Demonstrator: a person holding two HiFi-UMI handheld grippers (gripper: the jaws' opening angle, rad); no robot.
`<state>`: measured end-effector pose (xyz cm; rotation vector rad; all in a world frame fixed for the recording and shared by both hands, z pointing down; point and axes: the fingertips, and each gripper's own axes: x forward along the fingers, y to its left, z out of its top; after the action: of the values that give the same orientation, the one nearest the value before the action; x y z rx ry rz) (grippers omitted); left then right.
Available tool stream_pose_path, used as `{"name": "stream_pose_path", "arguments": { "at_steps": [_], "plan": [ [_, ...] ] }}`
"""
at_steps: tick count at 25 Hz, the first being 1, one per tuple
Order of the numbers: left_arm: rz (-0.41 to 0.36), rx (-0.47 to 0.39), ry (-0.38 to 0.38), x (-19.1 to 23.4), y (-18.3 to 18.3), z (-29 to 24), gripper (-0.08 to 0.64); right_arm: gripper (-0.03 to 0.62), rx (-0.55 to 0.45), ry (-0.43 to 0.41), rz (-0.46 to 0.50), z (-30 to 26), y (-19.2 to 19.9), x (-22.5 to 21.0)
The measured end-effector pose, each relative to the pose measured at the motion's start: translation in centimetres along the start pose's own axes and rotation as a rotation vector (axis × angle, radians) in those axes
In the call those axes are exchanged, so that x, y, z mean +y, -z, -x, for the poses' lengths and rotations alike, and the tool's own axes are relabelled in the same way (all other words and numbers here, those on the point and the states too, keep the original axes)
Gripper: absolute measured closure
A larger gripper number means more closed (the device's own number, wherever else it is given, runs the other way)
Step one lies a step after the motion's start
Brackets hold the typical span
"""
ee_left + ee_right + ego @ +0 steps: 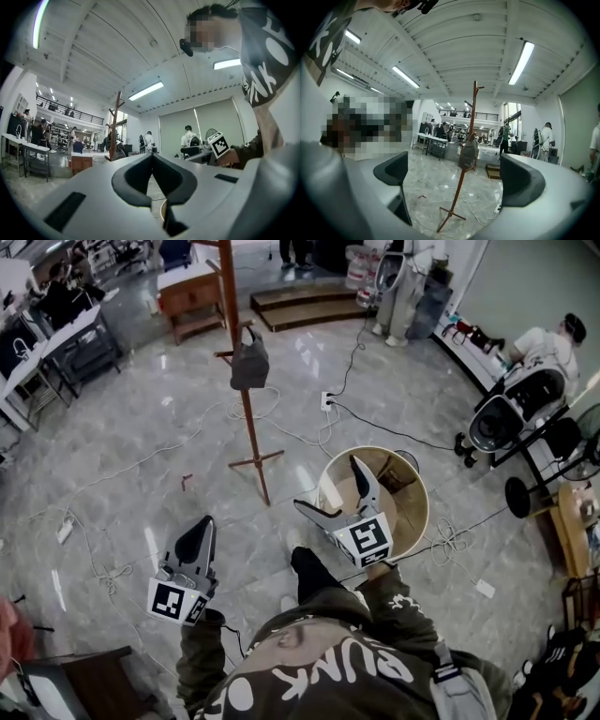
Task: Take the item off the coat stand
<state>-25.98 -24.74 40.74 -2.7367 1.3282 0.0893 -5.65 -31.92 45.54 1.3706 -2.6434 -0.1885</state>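
Bag [249,362] hangs on coat stand [250,427] — right tongs [325,481] agape (left tongs [208,519] closed).

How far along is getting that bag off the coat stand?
Nothing done yet: the dark bag hangs untouched on the coat stand. In hand: the right hand-held gripper is open, facing the stand; the left hand-held gripper is shut, empty. Left: approach, grasp, lift off.

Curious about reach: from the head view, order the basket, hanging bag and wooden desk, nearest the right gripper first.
1. Basket, right beside the right gripper.
2. Bag, on the coat stand ahead.
3. Wooden desk, far behind the stand.
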Motion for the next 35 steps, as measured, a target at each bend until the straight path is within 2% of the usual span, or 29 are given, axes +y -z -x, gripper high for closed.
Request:
{"name": "stream_pose_path", "arguments": {
  "at_steps": [8,22,30,35],
  "plan": [
    [-0.019,0.027,-0.022,6.0,1.5,-7.0,0.557,-0.003,0.001,-0.035,-0.029,-9.6,1.7,-4.7],
    [-0.02,0.081,-0.075,17.2,2.8,-20.6,0.557,-0.003,0.039,-0.122,-0.029,-30.5,3.4,-14.7],
    [-0.016,0.111,-0.096,21.2,3.9,-24.6,0.557,0.006,0.102,-0.21,-0.067,-39.4,6.7,-15.3],
    [-0.016,0.13,-0.113,22.3,4.5,-25.8,0.557,0.063,0.134,-0.216,-0.069,-42.7,8.1,-15.7]
  ]
}}
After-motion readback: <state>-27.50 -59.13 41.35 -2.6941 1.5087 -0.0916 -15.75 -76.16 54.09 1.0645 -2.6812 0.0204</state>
